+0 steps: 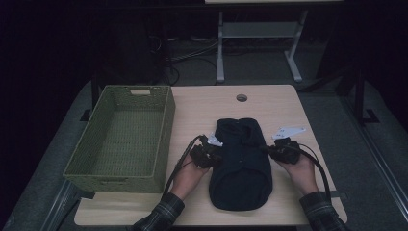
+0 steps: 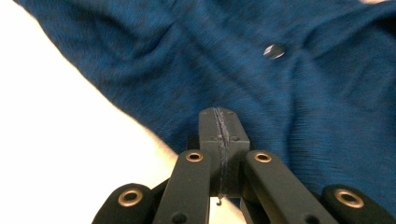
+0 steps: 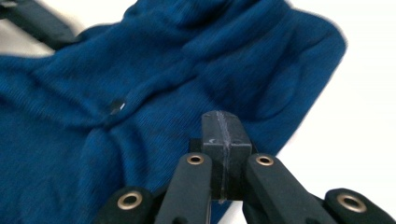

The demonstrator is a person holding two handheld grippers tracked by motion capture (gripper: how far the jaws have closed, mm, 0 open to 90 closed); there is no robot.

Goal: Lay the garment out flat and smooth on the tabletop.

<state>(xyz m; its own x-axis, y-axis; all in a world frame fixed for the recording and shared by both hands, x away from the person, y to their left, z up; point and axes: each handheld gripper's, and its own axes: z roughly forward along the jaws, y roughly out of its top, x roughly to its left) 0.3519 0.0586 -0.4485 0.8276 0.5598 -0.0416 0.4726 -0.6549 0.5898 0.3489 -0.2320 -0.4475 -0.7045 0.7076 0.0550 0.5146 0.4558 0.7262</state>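
— Two hands in from the bottom of my high view, plaid sleeves, palms cupped under the tools. I read the left gripper (image 1: 208, 153) at the left edge of the dark blue garment (image 1: 240, 163), the right gripper (image 1: 281, 150) at its right edge, both pointing inward across it.

— Jaws?

— Clenched on both. In the left gripper view the two black pads meet along one seam with nothing showing between them, tips hanging over the knit just past its edge. Same in the right gripper view: pads pressed flat together above the cloth's border. Whether the tips touch the fabric, I cannot tell; the cloth is blurred.

— Where does the garment lie?

— On the wooden table (image 1: 202, 108), right of centre, folded into a long bundle running away from the person. A small button (image 2: 274, 50) shows on it. The green woven basket (image 1: 120, 137) sits at the table's left side, apart from the garment.
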